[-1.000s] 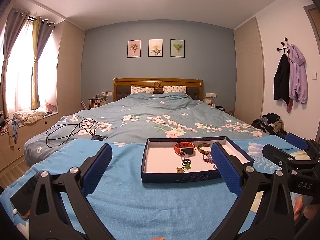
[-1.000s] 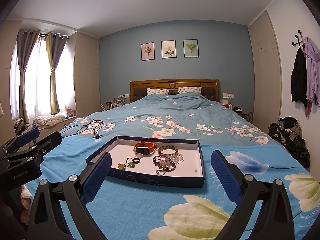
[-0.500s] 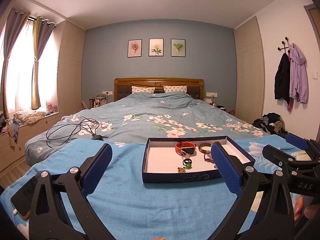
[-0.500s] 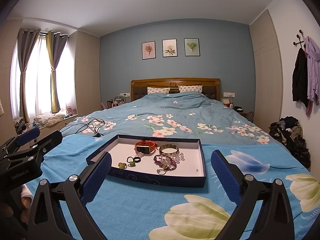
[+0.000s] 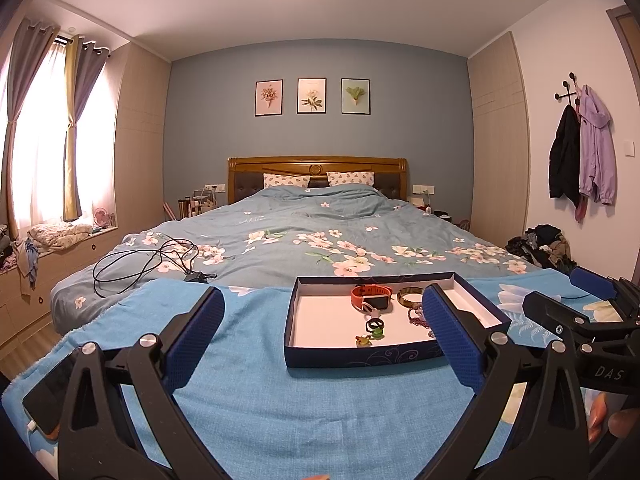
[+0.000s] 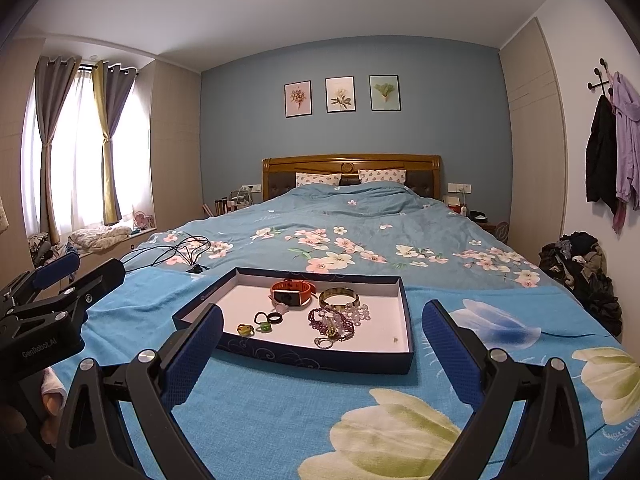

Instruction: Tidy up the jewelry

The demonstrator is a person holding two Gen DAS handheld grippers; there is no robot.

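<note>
A person is standing at the foot of a bed (image 6: pixel 360 224), holding a tool in each hand over a bright blue blanket (image 6: pixel 280 412) printed with large pale flowers. The left tool (image 5: pixel 324 334) is hovering with its two blue-padded fingers spread wide apart, gripping nothing. The right tool (image 6: pixel 322 354) is doing the same, its fingers also wide apart and empty.

A shallow dark blue tray (image 6: pixel 312 358) with a white floor is sitting on the blanket just ahead of both tools. The jewelry is lying loose inside it. An orange wristband (image 6: pixel 294 293) with a dark screen is resting toward the far side, and a gold-coloured bangle (image 6: pixel 339 298) is lying just beside it on the right. A tangle of purple and pale beads (image 6: pixel 338 320) is sprawling in front of the bangle. Nearer the left wall of the tray, a black ring (image 6: pixel 274 318), a green ring (image 6: pixel 263 325) and a small yellowish ring (image 6: pixel 244 329) are lying close together. From the left tool's view the tray is sitting between its fingers, toward the right one, which is hiding part of the beads.

A black cable (image 5: pixel 152 260) is lying coiled on the floral quilt beyond the blanket. A phone (image 5: pixel 48 396) is resting at the blanket's left edge. Coats (image 5: pixel 580 160) are hanging on the right wall
</note>
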